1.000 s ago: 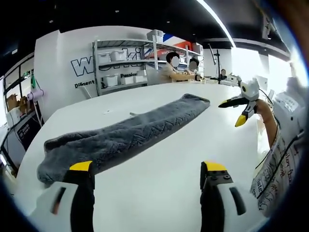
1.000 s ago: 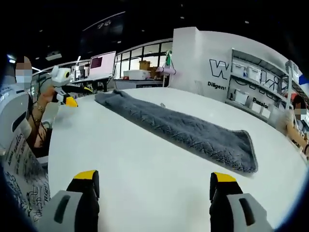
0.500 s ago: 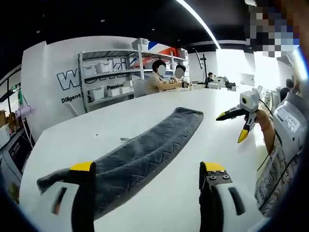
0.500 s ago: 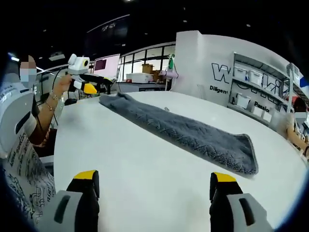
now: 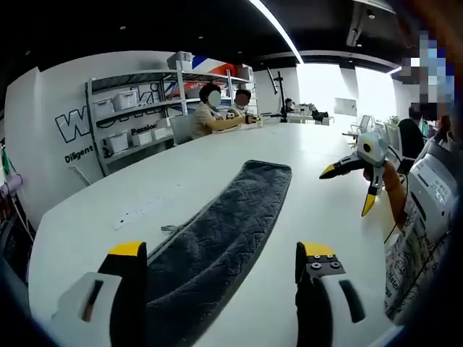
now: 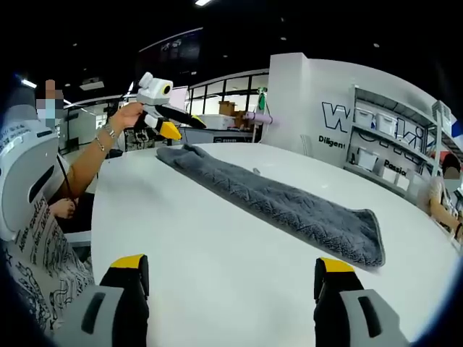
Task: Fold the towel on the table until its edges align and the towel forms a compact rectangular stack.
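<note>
A long dark grey towel (image 5: 217, 238) lies stretched out flat on the white table (image 5: 318, 210), running from between my left jaws toward the far middle. My left gripper (image 5: 221, 253) is open, its near end of the towel just below and between its yellow-tipped jaws. In the right gripper view the same towel (image 6: 282, 206) crosses the table diagonally, ahead of my open right gripper (image 6: 231, 266), which holds nothing. The left gripper (image 6: 170, 123) hovers above the towel's far end in the right gripper view. The right gripper (image 5: 358, 173) hangs open over the table's right edge in the left gripper view.
The person's patterned shirt (image 6: 36, 246) and arm (image 6: 94, 155) stand at the table's left side. Shelving with white bins (image 5: 137, 116) lines the back wall. Two seated people (image 5: 221, 108) work at the table's far end. A monitor and boxes (image 6: 217, 112) stand behind.
My left gripper has swung over the towel's near end, so the towel now runs between its jaws. In the right gripper view the left gripper rose and moved toward the towel's end.
</note>
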Action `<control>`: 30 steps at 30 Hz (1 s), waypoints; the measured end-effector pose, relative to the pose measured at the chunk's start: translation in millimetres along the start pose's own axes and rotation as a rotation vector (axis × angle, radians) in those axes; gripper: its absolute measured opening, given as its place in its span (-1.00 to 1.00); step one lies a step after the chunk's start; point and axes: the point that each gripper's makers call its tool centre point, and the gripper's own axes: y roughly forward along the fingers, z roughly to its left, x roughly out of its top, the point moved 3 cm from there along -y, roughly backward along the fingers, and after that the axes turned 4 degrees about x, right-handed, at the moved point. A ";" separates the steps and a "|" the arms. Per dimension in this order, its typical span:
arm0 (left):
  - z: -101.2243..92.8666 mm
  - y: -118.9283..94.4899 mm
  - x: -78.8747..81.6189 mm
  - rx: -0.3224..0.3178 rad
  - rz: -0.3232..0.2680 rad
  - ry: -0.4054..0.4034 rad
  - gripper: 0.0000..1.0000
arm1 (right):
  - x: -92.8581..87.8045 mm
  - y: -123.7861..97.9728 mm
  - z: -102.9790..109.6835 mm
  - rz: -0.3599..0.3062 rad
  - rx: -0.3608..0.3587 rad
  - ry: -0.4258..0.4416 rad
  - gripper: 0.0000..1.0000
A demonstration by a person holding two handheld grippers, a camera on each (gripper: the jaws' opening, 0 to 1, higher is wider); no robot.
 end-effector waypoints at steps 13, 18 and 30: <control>26.3 43.8 7.1 0.023 0.034 -0.010 0.57 | -1.5 1.8 9.0 0.004 0.024 -0.009 0.97; 33.8 60.3 5.5 0.009 0.040 -0.033 0.49 | -3.4 2.8 10.3 0.007 0.033 -0.007 0.97; 51.8 106.3 -6.9 -0.029 0.085 -0.026 0.05 | -4.6 -1.6 8.9 -0.004 0.020 0.000 0.97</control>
